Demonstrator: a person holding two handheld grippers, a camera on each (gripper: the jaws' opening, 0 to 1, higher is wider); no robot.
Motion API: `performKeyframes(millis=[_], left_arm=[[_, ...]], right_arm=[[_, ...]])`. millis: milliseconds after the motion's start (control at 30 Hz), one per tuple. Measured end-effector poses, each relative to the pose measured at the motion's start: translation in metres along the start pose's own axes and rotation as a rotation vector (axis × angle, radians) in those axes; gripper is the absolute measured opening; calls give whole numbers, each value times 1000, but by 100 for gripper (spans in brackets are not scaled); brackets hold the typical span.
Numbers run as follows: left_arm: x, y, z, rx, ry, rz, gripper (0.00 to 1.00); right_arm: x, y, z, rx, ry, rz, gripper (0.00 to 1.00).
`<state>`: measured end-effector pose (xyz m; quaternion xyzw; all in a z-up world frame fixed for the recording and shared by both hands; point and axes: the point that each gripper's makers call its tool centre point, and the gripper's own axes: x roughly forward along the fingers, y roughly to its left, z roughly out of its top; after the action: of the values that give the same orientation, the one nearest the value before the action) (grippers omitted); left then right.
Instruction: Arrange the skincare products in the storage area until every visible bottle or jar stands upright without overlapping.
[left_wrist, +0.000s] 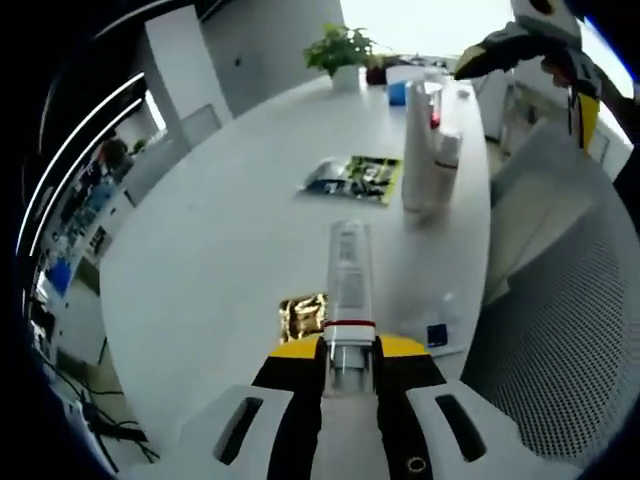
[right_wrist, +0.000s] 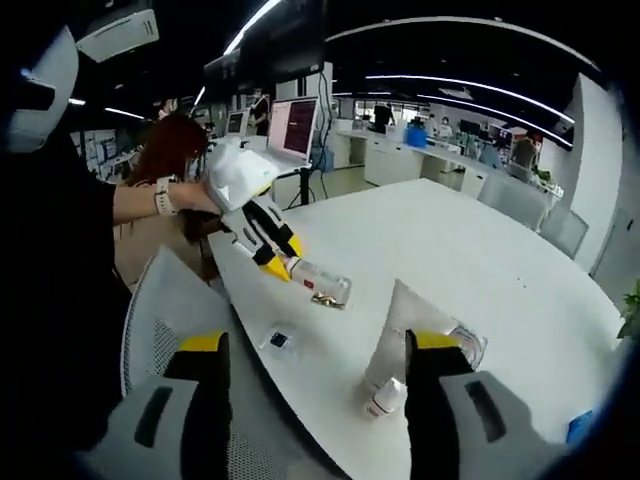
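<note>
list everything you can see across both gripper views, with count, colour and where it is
clear bottle: 1, clear with red band, held over table
tall tube: 1, white, upright at table edge
short bottle: 1, white, beside the tube
gold packet: 1, gold, under held bottle
printed packet: 1, green-black, mid-table
potted plant: 1, green, far end
table: 1, white
mesh chair: 1, white, alongside
left gripper: yellow-black fingers, shut on bottle
right gripper: open

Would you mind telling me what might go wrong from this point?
The left tongs pinch the clear plastic bottle only at its capped end, so it may swing or slip. Setting it down near the tall white tube and the shorter white bottle could topple them.
</note>
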<state>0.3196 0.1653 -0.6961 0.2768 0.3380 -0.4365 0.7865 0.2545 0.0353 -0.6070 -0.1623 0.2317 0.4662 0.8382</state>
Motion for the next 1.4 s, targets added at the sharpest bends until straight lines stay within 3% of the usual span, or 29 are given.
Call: performKeyframes(millis=[167, 433, 467, 600, 833, 900, 1200, 1400], left_arm=[[-3, -13, 2, 37, 33, -37, 15], [-1, -33, 7, 98, 75, -87, 15], [-1, -36, 9, 135, 74, -87, 15], [4, -47, 9, 133, 94, -124, 15], [4, -60, 17, 219, 128, -153, 15], [4, -62, 20, 253, 146, -142, 15], [7, -79, 31, 330, 159, -173, 15], [7, -79, 33, 378, 174, -166, 15]], right_arm=[[25, 12, 0, -39, 16, 61, 61], [64, 28, -5, -179, 58, 126, 51], [65, 28, -5, -184, 61, 127, 49], [75, 29, -12, -288, 96, 133, 47], [88, 31, -25, -364, 153, 151, 40], [92, 29, -34, -354, 190, 153, 39], [100, 29, -41, -394, 199, 173, 32], [102, 30, -44, -395, 199, 186, 28]])
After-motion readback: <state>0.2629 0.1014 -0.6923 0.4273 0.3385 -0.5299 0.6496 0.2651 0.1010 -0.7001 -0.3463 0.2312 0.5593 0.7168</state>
